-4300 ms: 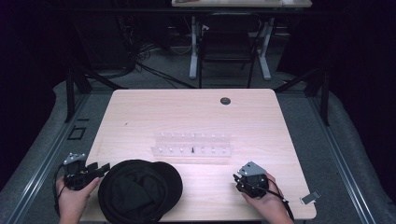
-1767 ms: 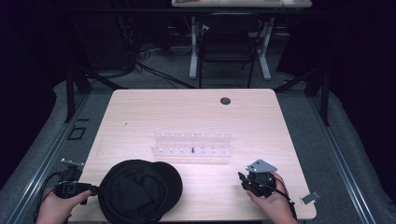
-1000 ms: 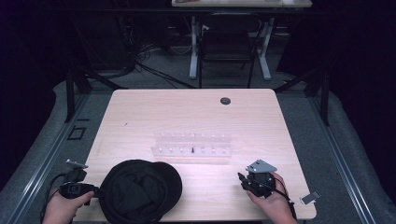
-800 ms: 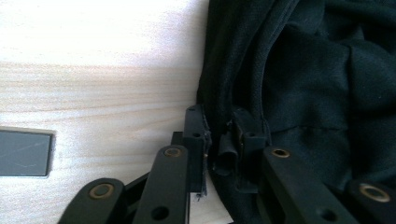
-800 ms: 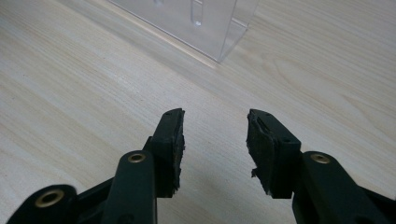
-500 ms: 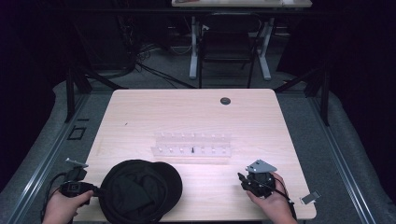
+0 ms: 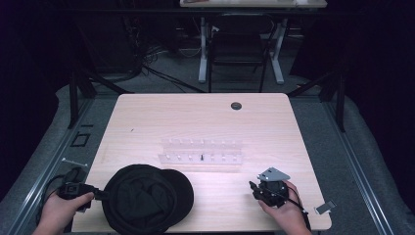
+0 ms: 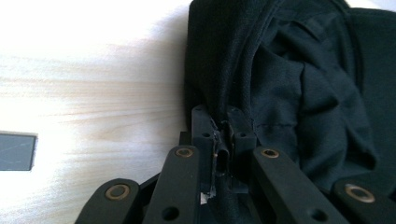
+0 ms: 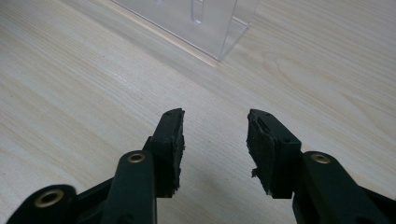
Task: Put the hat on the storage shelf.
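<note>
The left gripper (image 8: pixel 223 140) has just been closing, and its fingers (image 8: pixel 201 122) now pinch the rim of the black cap (image 7: pixel 147 198) between them, at the cap's left edge where it lies on the near left part of the worktop (image 7: pixel 205 122). In the high view the left hand (image 7: pixel 61 215) sits off the worktop's corner, level with the cap. The right gripper (image 9: pixel 215 140) rests over bare wood on the near right, its fingers (image 9: pixel 170 135) standing apart with nothing between them.

I think the hold is the weak point. The fingers seem to have only a thin fold of soft cloth near the seam, so a quick pull could let the fabric slide out, or the cap could sag and drag across the wood rather than lift. The cap also lies close to the near edge, so a careless tug toward the person could take it off the worktop. Just beyond it stands a clear plastic rack (image 7: pixel 201 154), which looks light enough to be knocked if the cap swings forward.

The worktop is pale wood grain with a round cable port (image 7: pixel 236 105) near its far edge. Around it the room is dark, with grey floor, cables and a chair (image 7: pixel 240 49) behind.
</note>
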A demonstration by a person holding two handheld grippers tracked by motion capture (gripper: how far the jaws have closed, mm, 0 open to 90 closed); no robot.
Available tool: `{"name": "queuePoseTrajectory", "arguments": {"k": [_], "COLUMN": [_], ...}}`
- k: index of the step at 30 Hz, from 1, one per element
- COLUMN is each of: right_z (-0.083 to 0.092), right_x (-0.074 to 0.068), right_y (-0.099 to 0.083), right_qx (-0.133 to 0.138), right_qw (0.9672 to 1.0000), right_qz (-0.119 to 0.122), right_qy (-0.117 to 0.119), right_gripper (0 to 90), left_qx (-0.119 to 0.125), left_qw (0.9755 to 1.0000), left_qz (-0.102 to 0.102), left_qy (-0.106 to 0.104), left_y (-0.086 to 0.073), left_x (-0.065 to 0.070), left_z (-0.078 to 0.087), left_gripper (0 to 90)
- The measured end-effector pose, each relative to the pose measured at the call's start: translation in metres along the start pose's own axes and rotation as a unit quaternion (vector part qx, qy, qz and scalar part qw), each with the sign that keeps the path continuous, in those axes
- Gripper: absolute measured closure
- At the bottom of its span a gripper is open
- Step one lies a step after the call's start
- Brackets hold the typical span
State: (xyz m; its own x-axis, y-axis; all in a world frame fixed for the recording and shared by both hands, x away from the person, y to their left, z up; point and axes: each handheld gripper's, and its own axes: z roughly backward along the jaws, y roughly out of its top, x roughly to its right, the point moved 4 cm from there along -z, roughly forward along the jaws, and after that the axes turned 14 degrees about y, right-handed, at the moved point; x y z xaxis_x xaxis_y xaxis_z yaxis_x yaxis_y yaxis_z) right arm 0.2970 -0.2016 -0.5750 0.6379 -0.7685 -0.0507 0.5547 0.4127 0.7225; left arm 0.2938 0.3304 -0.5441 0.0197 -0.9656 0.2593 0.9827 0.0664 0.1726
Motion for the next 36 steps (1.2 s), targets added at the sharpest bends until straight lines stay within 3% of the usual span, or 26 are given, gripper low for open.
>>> {"name": "queuePoseTrajectory", "arguments": {"k": [1,6,14,17,20,23,26,36], "right_z": [0.000,0.001,0.002,0.002,0.001,0.002,0.002,0.003], "right_x": [0.000,0.002,0.003,0.003,0.003,0.003,0.004,0.005], "right_y": [0.000,0.000,0.000,0.000,0.000,0.000,0.000,-0.001], "right_qx": [-0.001,-0.005,-0.002,-0.001,-0.001,-0.001,-0.001,-0.003], "right_qw": [1.0000,1.0000,1.0000,1.0000,1.0000,1.0000,1.0000,1.0000], "right_qz": [0.000,-0.001,-0.003,-0.003,-0.004,-0.006,-0.007,-0.007], "right_qy": [0.001,0.000,-0.001,-0.002,-0.002,0.000,0.000,-0.003], "right_gripper": [55.7,55.7,55.7,55.7,55.7,55.7,55.7,55.7], "left_qx": [-0.001,-0.002,-0.010,-0.005,-0.008,-0.002,0.001,0.009], "left_qw": [0.9999,0.9999,0.9999,0.9999,0.9999,0.9999,0.9992,0.9975], "left_qz": [0.010,0.010,-0.005,0.006,-0.006,0.000,0.007,-0.001], "left_qy": [-0.009,-0.012,-0.006,-0.008,-0.008,-0.016,-0.039,-0.070], "left_y": [0.002,0.004,0.007,0.009,0.010,0.012,0.015,0.020], "left_x": [0.003,0.006,0.010,0.013,0.014,0.018,0.024,0.039], "left_z": [0.003,0.009,0.015,0.016,0.020,0.025,0.034,0.052], "left_gripper": [84.9,85.0,85.0,85.0,85.0,85.0,85.1,85.1]}}
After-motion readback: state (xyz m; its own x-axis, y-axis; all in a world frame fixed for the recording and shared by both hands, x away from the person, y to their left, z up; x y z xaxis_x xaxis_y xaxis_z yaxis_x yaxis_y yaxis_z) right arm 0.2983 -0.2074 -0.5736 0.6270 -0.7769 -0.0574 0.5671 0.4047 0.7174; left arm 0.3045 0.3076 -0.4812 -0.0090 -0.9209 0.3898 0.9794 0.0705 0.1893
